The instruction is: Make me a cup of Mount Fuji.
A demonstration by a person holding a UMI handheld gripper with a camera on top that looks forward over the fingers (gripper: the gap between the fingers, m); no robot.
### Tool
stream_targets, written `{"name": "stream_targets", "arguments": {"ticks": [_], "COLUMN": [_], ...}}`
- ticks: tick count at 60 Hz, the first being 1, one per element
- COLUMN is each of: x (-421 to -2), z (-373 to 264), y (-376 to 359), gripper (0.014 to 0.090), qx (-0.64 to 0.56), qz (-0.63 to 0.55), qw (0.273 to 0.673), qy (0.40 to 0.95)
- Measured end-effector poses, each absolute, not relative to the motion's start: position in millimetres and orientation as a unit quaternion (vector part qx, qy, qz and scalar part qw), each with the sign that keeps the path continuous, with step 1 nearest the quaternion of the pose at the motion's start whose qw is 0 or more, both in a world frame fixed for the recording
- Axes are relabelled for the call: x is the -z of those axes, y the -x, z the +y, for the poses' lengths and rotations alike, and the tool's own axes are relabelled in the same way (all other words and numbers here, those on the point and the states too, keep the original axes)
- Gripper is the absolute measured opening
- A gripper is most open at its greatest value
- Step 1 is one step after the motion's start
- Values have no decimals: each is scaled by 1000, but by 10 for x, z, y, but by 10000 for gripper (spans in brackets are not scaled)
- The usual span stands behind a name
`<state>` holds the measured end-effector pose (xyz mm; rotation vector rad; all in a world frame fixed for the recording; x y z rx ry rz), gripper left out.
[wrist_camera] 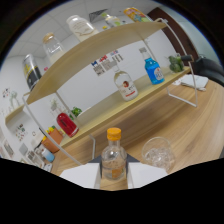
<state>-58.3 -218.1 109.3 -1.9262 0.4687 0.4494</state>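
orange caps the one small clear bottle (113, 157) we see standing between the two pale fingers (80, 176) of the gripper (114, 176); its lower body sits in the gap and the fingers flank it closely, but we cannot tell whether both press on it. just beside the bottle, on the wooden table (200, 130), stands one clear glass cup (158, 152), holding what looks like ice. beyond them rises a two-tier wooden shelf (100, 47) on white wire legs. on its lower board we count one red bottle (67, 124), one clear bottle with a red-and-white label (125, 85), one blue bottle (154, 70) and one green thing (176, 63) at the far end. on the upper board we count one jar with a tan lid (52, 47), one clear container (80, 26) and a few more items too small to name. one white cloth (195, 81) lies on the table past the shelf's end.
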Motion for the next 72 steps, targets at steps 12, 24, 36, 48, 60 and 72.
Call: {"name": "stream_targets", "arguments": {"ticks": [12,24,36,48,60,72], "x": [-1024,-1158,-1268,-1282,-1510,-2025], "z": [-2133,-2049,-2007,-2014,-2058,-2092], "y": [600,619,568,558,642,907], "gripper": [355,354,355,354,355,357], "qx": [-328,-472,-575,-592,-535,-335], "qz": [329,443,525,535,471,273], "qw": [476,415,345,331,395,557], "qy": [747,640,523,503,579,710]}}
